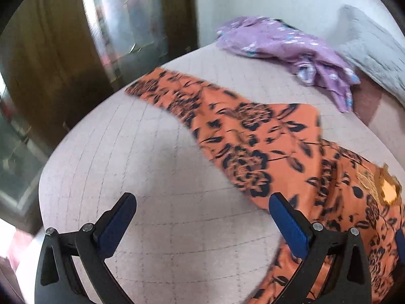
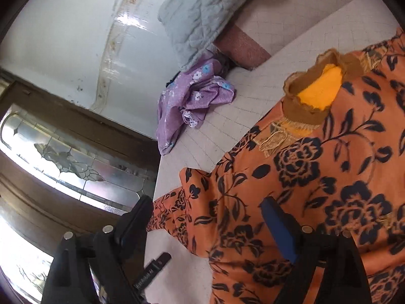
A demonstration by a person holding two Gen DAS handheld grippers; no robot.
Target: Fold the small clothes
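Orange garment w/ dark navy floral print (image 1: pixel 255 136), thin fabric, lies spread on the pale grid-quilted bed cover (image 1: pixel 141 167). Left wrist view: long axis runs diagonal, from far-left edge of bed down toward near-right; one sleeve stretched out flat, tip pointing to the far-left bed edge. Neck end w/ mustard-brown ruffled collar (image 2: pixel 314 91) sits at the right side; in right wrist view the neck opening points to upper left, toward the crumpled lilac flowered cloth (image 2: pixel 192 101).

Lilac cloth lies apart from orange garment, near far bed edge, just beside a grey quilted pillow (image 2: pixel 200 15). Wood-framed door w/ patterned glass (image 2: pixel 71 162) beyond the bed.

Left gripper (image 1: pixel 202 202): jaws wide apart, nothing betw. them; hangs over bare cover, its right finger at the garment's edge — contact cannot be told.

Right gripper (image 2: pixel 207 207): jaws wide apart, above the garment's body/sleeve junction, fabric not pinched.

Left view motion-blurred.
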